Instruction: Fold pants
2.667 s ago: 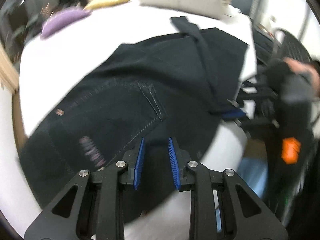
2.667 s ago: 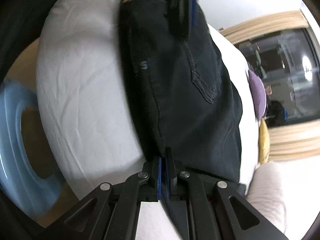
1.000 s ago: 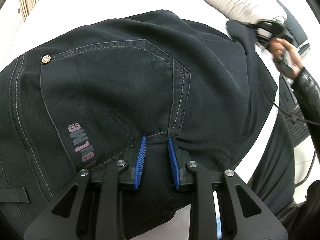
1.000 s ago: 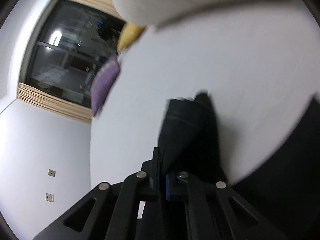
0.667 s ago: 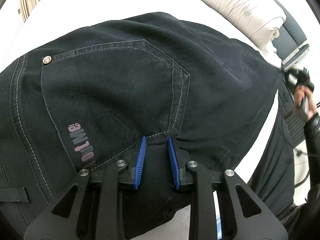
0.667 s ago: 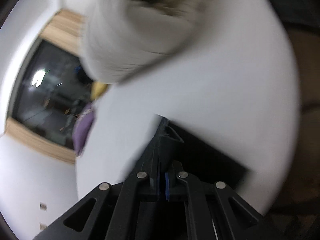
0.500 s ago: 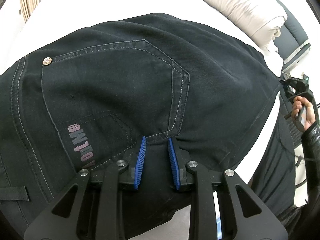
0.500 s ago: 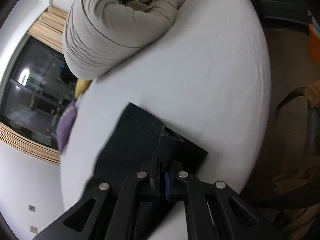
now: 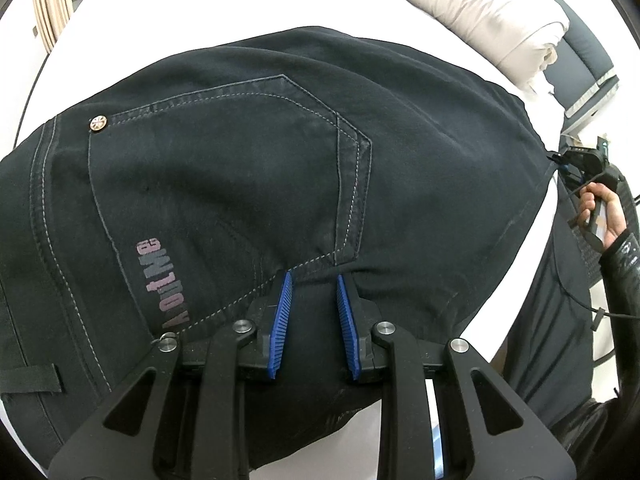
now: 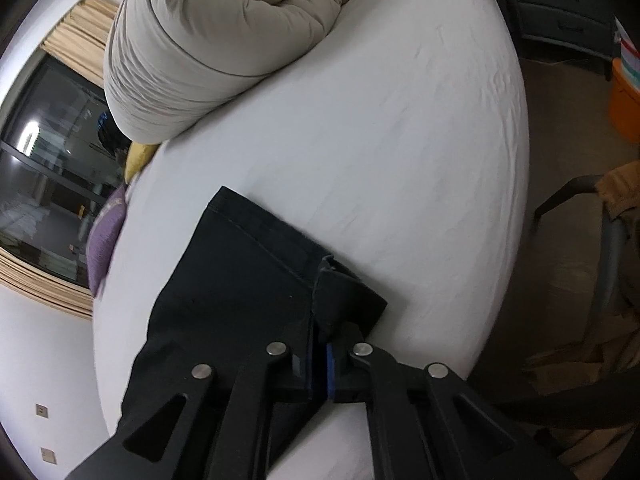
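Bed: white sheet, lightly creased, filling most of both views; its rounded edge runs down the right of the right wrist view.

Duvet: beige, rolled, at the top of the right wrist view, lying on the sheet; upper right in the left wrist view.

Cushions: one purple cushion and one yellow cushion at the bed's far edge, left of frame, before a dark window with a pale curtain above and below it.

Room: dark drawer unit upper right; orange box at the right edge; chair beside the bed on a brown floor.

Pants: black denim, spread flat on the sheet, back pocket up, covering the centre of the left wrist view; hem end at lower centre of the right wrist view.

Left gripper: lower centre, blue pads a narrow gap apart, pressed down on the cloth under the pocket, pinching nothing.

Right gripper: lower centre, jaws opening, a fold of the hem between the pads and touching them.

Right hand: right edge of the left wrist view, dark sleeve.
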`<state>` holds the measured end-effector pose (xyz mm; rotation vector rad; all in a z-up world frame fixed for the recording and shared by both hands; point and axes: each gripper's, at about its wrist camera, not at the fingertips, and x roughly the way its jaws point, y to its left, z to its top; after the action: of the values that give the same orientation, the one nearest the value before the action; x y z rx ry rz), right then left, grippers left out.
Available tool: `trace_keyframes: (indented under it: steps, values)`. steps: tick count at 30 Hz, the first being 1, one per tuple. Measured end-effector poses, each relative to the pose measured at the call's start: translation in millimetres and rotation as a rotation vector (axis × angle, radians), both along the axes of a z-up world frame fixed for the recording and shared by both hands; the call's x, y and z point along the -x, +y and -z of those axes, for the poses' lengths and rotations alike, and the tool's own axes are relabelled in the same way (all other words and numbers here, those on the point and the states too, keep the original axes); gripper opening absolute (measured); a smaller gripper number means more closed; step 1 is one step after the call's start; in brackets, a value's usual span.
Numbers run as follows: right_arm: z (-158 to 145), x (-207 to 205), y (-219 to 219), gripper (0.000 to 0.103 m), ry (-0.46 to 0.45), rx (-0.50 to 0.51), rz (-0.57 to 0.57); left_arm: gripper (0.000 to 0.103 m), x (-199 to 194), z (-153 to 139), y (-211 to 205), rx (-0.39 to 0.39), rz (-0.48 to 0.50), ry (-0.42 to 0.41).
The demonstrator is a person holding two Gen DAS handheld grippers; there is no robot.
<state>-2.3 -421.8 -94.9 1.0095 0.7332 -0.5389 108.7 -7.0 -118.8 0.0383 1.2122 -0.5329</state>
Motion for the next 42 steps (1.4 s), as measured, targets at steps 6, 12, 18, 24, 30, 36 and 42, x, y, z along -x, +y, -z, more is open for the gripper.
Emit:
trace_keyframes:
  steps: [6, 12, 18, 24, 30, 36, 42]
  values:
    - [-55.4, 13.7, 23.7, 0.054, 0.197, 0.285, 0.060, 0.023, 5.5, 3.9, 5.1, 0.016, -0.021, -0.020]
    - [-83.7, -20.6, 113.5, 0.041, -0.099, 0.103, -0.366, 0.023, 9.6, 5.4, 12.2, 0.037, -0.032, -0.030]
    - [-60.1, -81.2, 233.9, 0.021, -0.236, -0.163, -0.741, 0.023, 14.1, 4.6, 21.0, 0.057, -0.035, -0.032]
    - [5.0, -80.9, 236.7, 0.000, 0.060, -0.220, -0.751, 0.023, 18.1, 4.6, 30.1, 0.070, -0.036, -0.033]
    - [-14.1, -51.5, 225.7, 0.000, 0.230, -0.007, -0.774, 0.023, 26.3, 1.8, 34.1, 0.054, -0.022, -0.045]
    - [-33.7, -41.0, 216.1, 0.037, -0.058, -0.284, -0.734, 0.023, 36.3, 0.4, 43.6, 0.064, -0.033, -0.052]
    - [5.2, -54.4, 245.0, 0.041, -0.088, -0.606, -0.714, 0.023, 37.8, 0.6, 44.3, 0.073, -0.037, -0.051]
